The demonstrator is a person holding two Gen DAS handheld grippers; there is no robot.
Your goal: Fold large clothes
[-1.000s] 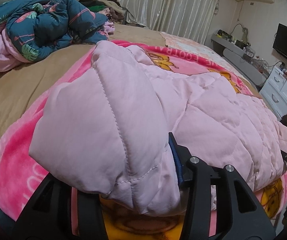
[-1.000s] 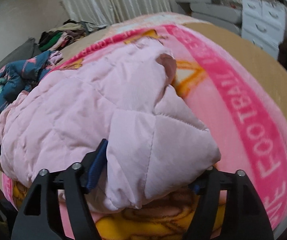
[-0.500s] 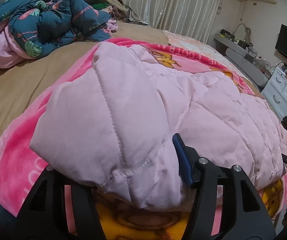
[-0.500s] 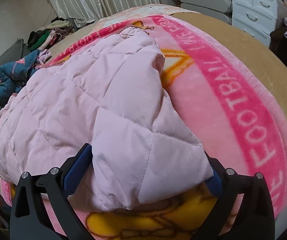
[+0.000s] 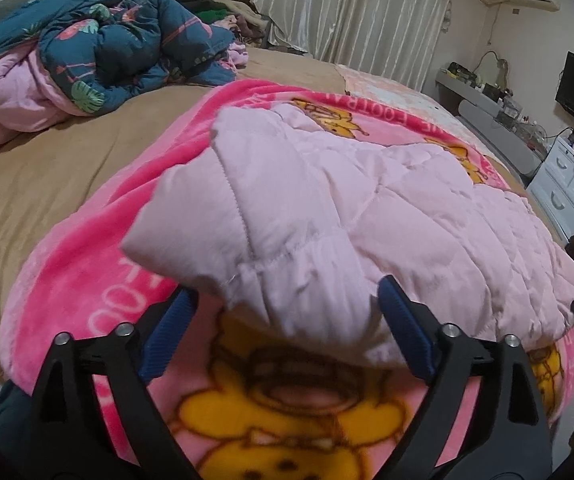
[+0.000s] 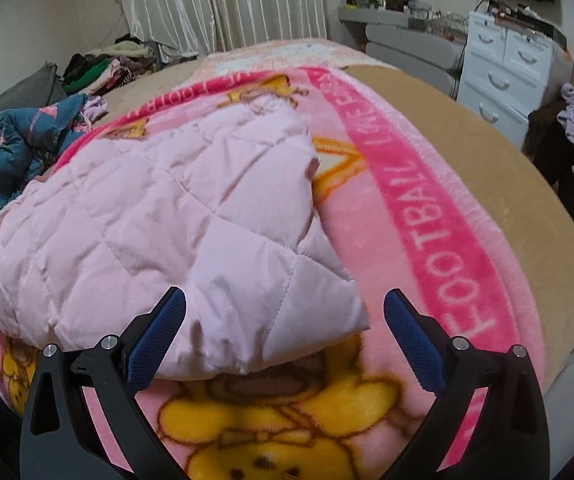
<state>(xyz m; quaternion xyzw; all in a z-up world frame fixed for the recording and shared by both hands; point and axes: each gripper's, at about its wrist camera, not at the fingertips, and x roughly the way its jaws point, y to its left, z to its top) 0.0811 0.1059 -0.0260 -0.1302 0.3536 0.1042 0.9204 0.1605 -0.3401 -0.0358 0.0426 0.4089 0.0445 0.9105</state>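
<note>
Now both grippers are letting go: the left gripper (image 5: 287,316) and right gripper (image 6: 285,316) have just been opening and are standing wide, the pink quilted jacket (image 5: 367,208) lying folded on the pink cartoon blanket (image 6: 427,216), its near edge between the jaws. Backing straight out should avoid dragging the fold.

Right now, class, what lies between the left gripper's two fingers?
In the left wrist view, the near corner of the pink quilted jacket lies between the open left gripper, whose jaws have just opened, resting on the pink blanket.
</note>
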